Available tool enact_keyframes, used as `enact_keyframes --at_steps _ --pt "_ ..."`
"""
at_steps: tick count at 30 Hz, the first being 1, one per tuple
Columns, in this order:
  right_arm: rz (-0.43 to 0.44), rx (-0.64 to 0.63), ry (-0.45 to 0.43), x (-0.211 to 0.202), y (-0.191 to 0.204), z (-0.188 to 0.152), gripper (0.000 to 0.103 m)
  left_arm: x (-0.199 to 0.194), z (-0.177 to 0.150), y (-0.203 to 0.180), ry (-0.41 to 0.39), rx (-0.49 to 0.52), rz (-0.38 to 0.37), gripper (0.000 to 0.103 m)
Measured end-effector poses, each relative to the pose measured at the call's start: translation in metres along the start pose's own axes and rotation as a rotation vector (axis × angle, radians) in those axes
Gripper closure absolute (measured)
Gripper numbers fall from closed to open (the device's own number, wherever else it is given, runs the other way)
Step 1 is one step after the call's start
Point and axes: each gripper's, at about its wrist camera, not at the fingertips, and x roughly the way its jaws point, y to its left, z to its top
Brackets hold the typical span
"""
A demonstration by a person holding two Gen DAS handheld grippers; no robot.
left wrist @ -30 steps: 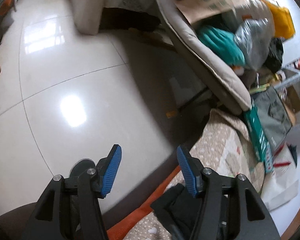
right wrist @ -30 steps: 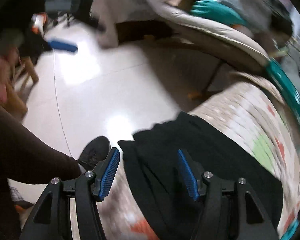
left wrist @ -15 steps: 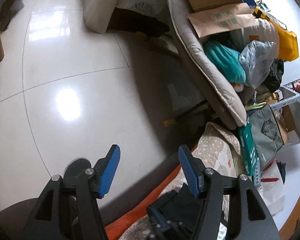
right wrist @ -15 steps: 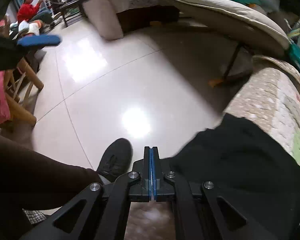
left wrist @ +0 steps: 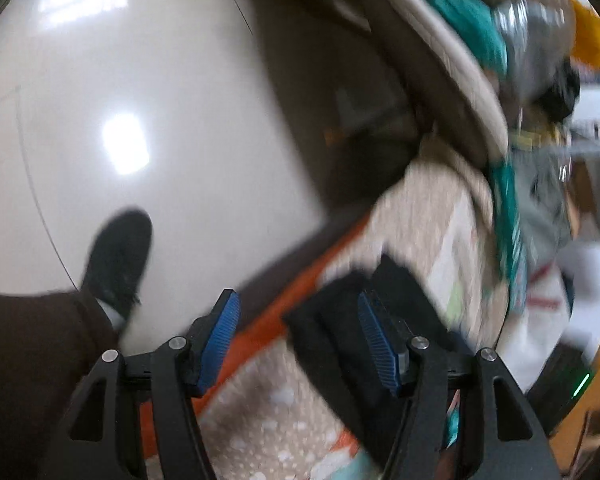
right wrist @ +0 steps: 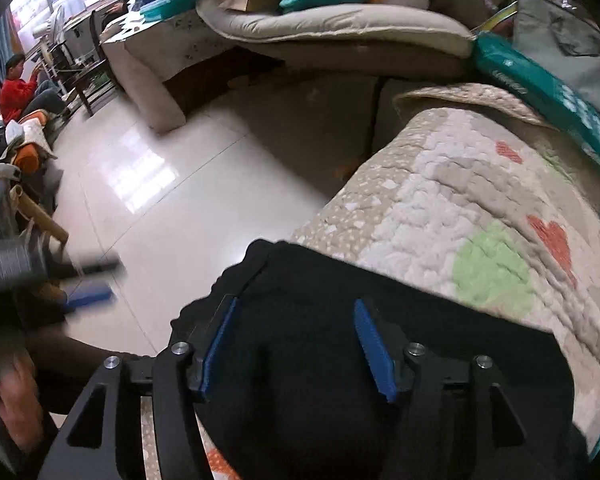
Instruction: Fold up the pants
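Note:
Black pants lie bunched on a patchwork quilt at its floor-side edge. My right gripper hovers right over them, pointing steeply down. Its jaws are opening, with the black cloth below and between the blue pads but not pinched. In the blurred left wrist view, my left gripper stands open above the quilt's orange border. An end of the pants lies under its right finger and nothing is gripped. One blurred blue finger of the left gripper shows at the left of the right wrist view.
Glossy tiled floor lies beside the quilt. A person's black shoe and brown trouser leg stand close by. A cluttered beige recliner and a green package border the quilt. Someone in red sits far left.
The right gripper was open, snapped shut half a second ago, and now is open again, farther over the pants. The left gripper swung down toward the quilt and pants, still open.

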Motion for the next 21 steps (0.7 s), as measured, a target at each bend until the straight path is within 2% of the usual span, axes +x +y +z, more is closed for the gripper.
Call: enact_keyframes --at_steps 3,5,7,11,14,16,17,21 --pt "0.006 -0.091 0.048 0.022 0.011 0.019 0.033 0.016 -0.011 -0.006 0.017 0.050 0.026 0.042" --pt "0.007 -0.145 0.081 0.040 0.022 0.028 0.029 0.023 -0.015 -0.008 0.026 0.066 0.017 0.041" --pt "-0.004 -0.189 0.119 0.059 0.031 0.035 0.028 0.029 -0.020 -0.011 0.039 0.081 0.012 0.036" --pt "-0.018 -0.247 0.174 0.090 0.040 0.042 0.027 0.044 -0.028 -0.016 0.053 0.102 0.044 0.031" --pt "-0.019 -0.251 0.188 0.100 0.041 0.041 0.026 0.051 -0.029 -0.016 0.085 0.095 0.031 0.031" --pt "-0.015 -0.224 0.176 0.098 0.036 0.041 0.046 0.052 -0.031 -0.015 0.099 0.085 0.022 0.031" --pt "-0.025 -0.217 0.184 0.099 0.034 0.040 0.069 0.051 -0.031 -0.014 0.096 0.080 0.022 0.030" --pt "-0.009 -0.189 0.168 0.090 0.031 0.036 0.079 0.051 -0.032 -0.013 0.090 0.053 0.013 0.029"
